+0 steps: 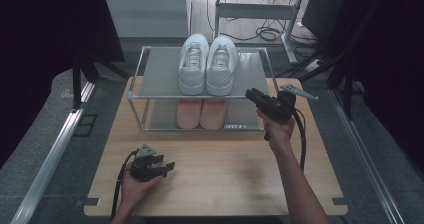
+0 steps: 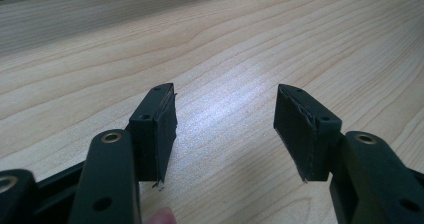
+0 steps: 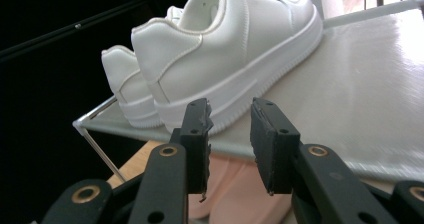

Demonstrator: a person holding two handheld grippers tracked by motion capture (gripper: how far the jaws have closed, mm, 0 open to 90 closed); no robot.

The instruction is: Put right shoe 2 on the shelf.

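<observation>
I hold the right gripper (image 1: 251,93) just off the heel of the right white sneaker (image 1: 221,65) on the rack's top shelf (image 1: 160,74), jaws half open, empty. Next: withdraw clear. Left gripper (image 1: 167,167) rests open, empty.

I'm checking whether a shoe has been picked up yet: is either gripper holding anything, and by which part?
Nothing is held. The right gripper is open just short of the white sneakers; the left gripper is open over the table.
</observation>
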